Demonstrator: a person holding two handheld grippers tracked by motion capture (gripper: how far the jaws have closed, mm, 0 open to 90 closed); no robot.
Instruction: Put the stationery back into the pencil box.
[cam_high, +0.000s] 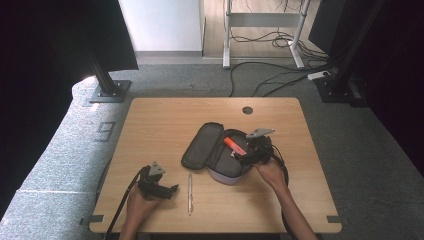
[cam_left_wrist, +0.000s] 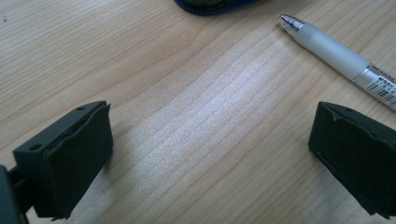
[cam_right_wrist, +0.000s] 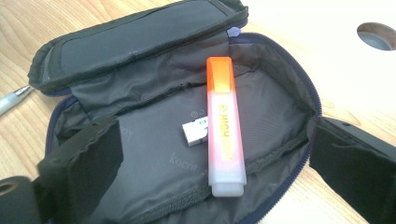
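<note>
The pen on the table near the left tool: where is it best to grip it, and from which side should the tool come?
Probably grip the pen at its frosted barrel, near the middle. It lies flat on the bare table, apart from the pencil case, so coming from above, jaws across its slim width, looks simplest. The left tool stands open just beside it.

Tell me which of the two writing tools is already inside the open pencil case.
The orange highlighter lies inside the pencil case, beside a small white eraser. The clear pen lies outside it on the table.
</note>
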